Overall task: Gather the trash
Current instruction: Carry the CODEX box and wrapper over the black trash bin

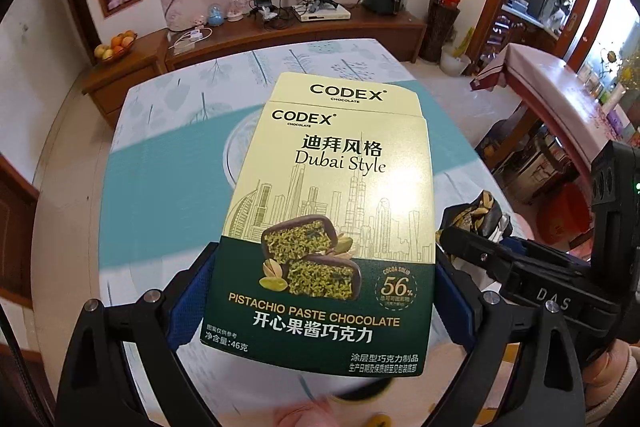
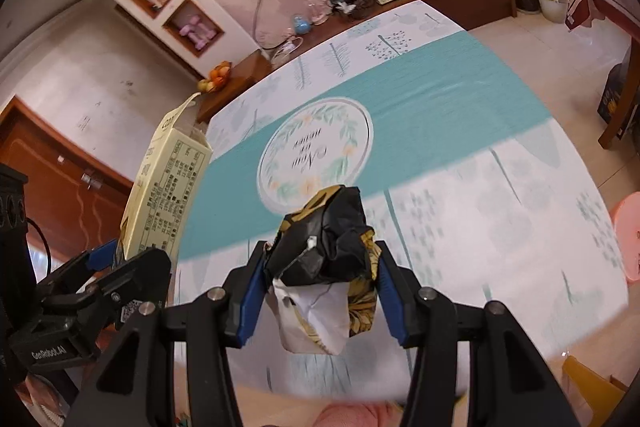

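Note:
My left gripper [image 1: 320, 291] is shut on a cream and green pistachio chocolate box [image 1: 332, 211] and holds it upright above the table; the box's open top flap points away from me. The box also shows in the right wrist view [image 2: 168, 187], at the left, in the left gripper [image 2: 132, 259]. My right gripper [image 2: 320, 267] is shut on a crumpled black and gold wrapper [image 2: 324, 247] with white paper hanging below it. The right gripper [image 1: 472, 247] and its wrapper [image 1: 476, 215] also show at the right of the left wrist view.
The table wears a white and teal cloth [image 2: 460, 115] with a round leaf emblem [image 2: 316, 147]. A wooden TV cabinet [image 1: 280, 35] with cables and a fruit bowl [image 1: 116, 47] stands behind. A pink stool [image 2: 628, 235] is at the right. A second table [image 1: 560, 95] stands right.

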Available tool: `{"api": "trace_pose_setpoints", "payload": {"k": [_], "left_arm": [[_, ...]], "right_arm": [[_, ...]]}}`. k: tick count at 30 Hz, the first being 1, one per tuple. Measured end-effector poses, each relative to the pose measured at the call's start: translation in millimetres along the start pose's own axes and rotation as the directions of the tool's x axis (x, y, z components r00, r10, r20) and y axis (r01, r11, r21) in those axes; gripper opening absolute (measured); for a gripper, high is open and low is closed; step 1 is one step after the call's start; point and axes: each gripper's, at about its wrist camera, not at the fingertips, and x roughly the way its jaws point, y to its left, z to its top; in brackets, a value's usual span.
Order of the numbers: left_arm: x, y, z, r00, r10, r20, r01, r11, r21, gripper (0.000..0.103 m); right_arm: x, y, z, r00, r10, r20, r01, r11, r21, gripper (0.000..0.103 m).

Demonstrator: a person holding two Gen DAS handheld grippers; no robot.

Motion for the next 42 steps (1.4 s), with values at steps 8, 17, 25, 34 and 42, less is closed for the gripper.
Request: {"api": "trace_pose_setpoints", "payload": {"k": [8,17,25,34,42], "left_arm": [[-56,-56,-72,0.999,-0.020,0.044,0.020,1.000,-0.002,0.095],[-71,-81,-142,0.997,-0.046,0.063,0.045,0.999,0.012,0.095],[-35,-91,-221,0.998,-0.064,-0.011,0.065,0.995,0.079,0.095],[74,-95,-315,0.970,-0.085,-0.229,0.120,0.982,0.145,0.095],[194,-88,-366,0.953,-0.059,-0.298,0.129,0.966,0.223,0.096]], "right_arm": [[-57,-12,-66,1.000,0.017,-0.015,-0.017,1.000,-0.021,0.051],[-70,-25,-141,1.000,0.001,-0.022,-0.001,1.000,-0.008,0.051],[-25,-69,-217,0.993,-0.044,-0.105,0.053,0.995,0.086,0.051],[71,-145,-290,0.961,-0.115,-0.253,0.170,0.963,0.208,0.051],[152,-196,-331,0.952,-0.139,-0.274,0.207,0.950,0.236,0.052]]}}
